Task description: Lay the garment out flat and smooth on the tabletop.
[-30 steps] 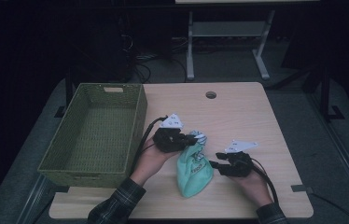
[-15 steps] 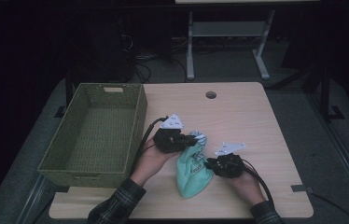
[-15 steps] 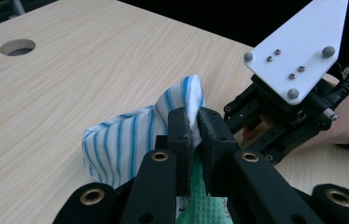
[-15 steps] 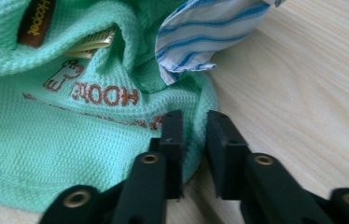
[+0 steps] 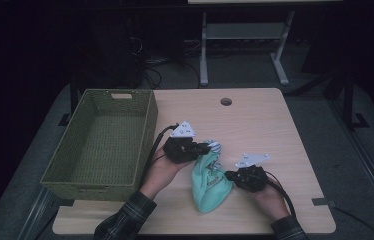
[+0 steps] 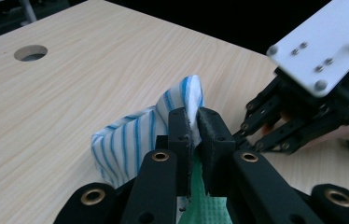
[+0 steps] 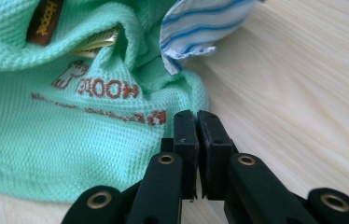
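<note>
The mint-green waffle-knit garment (image 5: 209, 186) lies beside the woven green basket (image 5: 100, 145), long axis toward me. My left gripper (image 6: 194, 127) clamps its far striped end; my right gripper (image 7: 196, 122), just closed, seemingly pinches the near hem.

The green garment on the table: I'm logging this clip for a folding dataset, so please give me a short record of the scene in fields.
garment: green garment with blue-striped white part, crumpled on the wooden table
left gripper: jaws shut on the cloth where striped and green parts meet
right gripper: jaws have just closed; shut at the garment's edge, whether cloth is caught cannot be told
basket: green woven, left of the garment, apart from it
</note>
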